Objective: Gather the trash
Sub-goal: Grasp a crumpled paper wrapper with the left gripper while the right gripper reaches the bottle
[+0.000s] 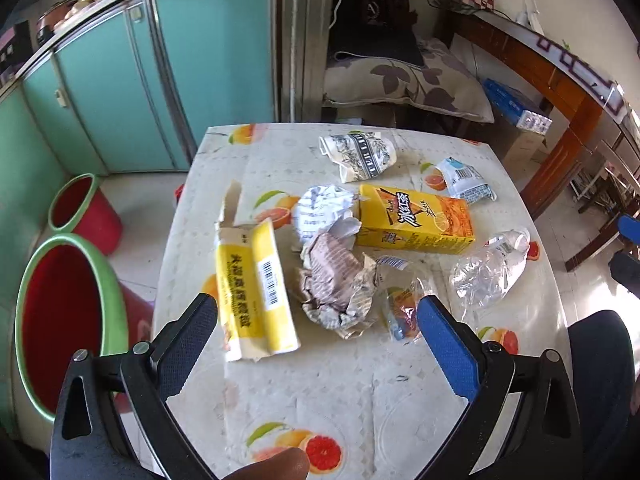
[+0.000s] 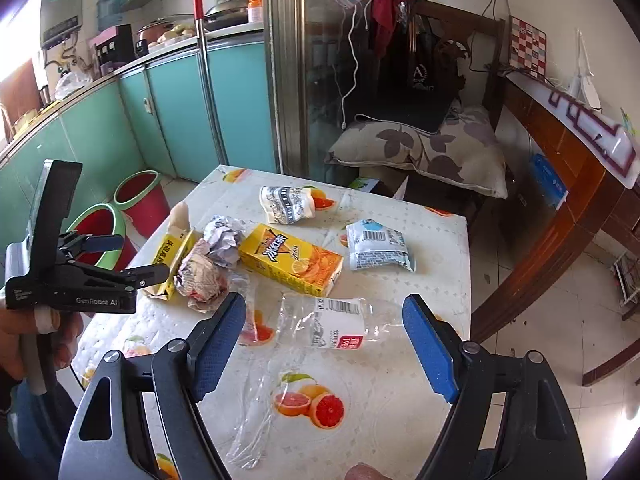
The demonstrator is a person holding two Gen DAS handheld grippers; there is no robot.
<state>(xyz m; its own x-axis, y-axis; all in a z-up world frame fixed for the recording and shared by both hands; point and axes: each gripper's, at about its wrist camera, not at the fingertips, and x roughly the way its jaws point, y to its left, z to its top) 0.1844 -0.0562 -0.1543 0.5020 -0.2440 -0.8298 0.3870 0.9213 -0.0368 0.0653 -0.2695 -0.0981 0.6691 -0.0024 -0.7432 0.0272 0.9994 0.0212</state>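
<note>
Both hand-held grippers hang with jaws apart, empty, above the table point(image 1: 340, 392). Trash sits mid-frame: a juice box point(image 1: 416, 220), a crushed bottle point(image 2: 340, 320). Only the right view shows the left hand-held gripper point(image 2: 120, 256) at left.

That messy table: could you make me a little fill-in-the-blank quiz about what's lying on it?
1. The juice carton is mostly ____ in colour.
2. The tablecloth is printed with pictures of ____.
3. The crushed bottle is made of clear ____.
4. The bins on the floor are ____ inside, with green rims.

Missing words: yellow; fruit; plastic; red
</note>
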